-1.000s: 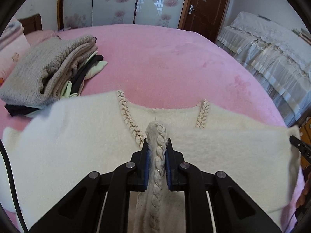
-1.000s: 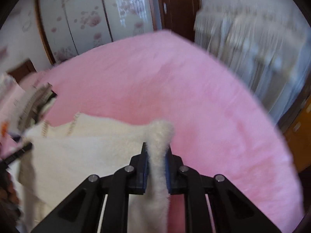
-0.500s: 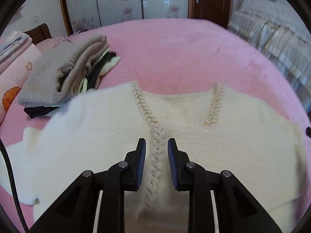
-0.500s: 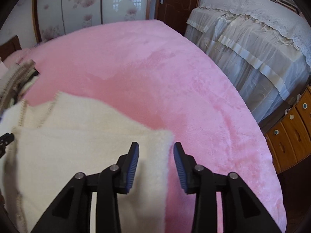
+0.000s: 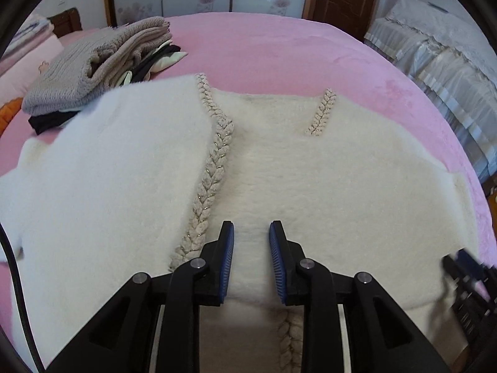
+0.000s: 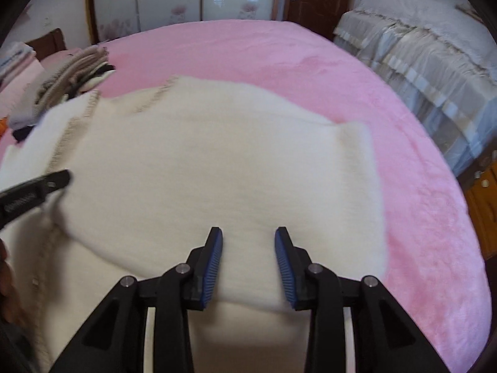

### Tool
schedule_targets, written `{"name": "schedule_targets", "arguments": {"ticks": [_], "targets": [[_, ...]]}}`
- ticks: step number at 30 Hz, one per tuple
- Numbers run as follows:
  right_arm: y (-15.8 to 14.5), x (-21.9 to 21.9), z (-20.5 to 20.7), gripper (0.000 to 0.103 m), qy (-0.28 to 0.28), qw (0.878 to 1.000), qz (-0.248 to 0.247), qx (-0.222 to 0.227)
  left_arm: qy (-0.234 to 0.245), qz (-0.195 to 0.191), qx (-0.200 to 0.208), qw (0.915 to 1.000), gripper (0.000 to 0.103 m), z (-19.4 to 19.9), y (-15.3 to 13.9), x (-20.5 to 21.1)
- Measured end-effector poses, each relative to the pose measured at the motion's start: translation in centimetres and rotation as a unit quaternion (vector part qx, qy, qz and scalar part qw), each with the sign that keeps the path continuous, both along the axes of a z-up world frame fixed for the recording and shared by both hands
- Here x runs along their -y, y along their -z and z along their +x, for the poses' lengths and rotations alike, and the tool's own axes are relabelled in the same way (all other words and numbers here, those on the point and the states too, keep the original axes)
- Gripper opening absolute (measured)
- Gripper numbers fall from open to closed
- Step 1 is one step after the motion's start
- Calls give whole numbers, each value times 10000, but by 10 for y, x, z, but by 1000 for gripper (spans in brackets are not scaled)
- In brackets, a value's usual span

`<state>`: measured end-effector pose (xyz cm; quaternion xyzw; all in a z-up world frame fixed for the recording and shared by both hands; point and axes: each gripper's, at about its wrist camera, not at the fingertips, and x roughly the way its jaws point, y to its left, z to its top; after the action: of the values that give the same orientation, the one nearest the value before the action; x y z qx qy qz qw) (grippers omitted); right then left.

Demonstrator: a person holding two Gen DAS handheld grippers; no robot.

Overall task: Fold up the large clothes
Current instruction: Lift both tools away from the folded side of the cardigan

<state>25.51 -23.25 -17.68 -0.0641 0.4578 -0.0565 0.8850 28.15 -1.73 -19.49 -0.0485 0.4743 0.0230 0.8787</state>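
Observation:
A fluffy cream cardigan [image 5: 310,186] with braided beige trim [image 5: 214,168] lies spread on the pink bed; it also shows in the right wrist view [image 6: 217,171]. Its right side is folded over onto the body. My left gripper [image 5: 251,233] is open and empty just above the cardigan's middle, right of the braid. My right gripper [image 6: 248,239] is open and empty above the folded right part. The left gripper's finger [image 6: 37,186] shows at the left edge of the right wrist view. The right gripper [image 5: 466,267] shows blurred at the right edge of the left wrist view.
A stack of folded clothes [image 5: 93,65] with a grey knit on top sits at the far left of the pink bed [image 5: 279,46]. Pillows [image 5: 28,49] lie behind it. A second covered bed [image 5: 441,49] stands to the right, with a drawer unit [image 6: 484,199] beside it.
Both grippers have opened and let go of the cardigan: the left released the braided edge, the right released the side edge. Both have pulled back and up; the cloth now lies flat.

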Motion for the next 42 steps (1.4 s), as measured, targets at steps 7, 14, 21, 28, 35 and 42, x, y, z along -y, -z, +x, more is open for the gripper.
{"name": "schedule_targets", "arguments": {"ticks": [7,14,21,28,35,42], "targets": [[5,69,2,54,709,9970,286,-122,-2,156,31,9999,24,0,1,5],[-6,65,2,54,785,9951,587,-162,40,183,-211,9996,29,4,-8,6],[-50,41,-22,55,479,9959,756,140,184,315,5,9993,80,-14,-54,16],[-94,16,-50,56,213,9930,1095,392,329,135,38,9994,87,-40,-105,23],[-121,-4,-79,56,119,9895,1358,486,220,333,296,9988,87,-87,-146,22],[-147,-27,-112,56,-147,9867,1481,660,62,-124,394,9991,87,-136,-173,-9]]}}
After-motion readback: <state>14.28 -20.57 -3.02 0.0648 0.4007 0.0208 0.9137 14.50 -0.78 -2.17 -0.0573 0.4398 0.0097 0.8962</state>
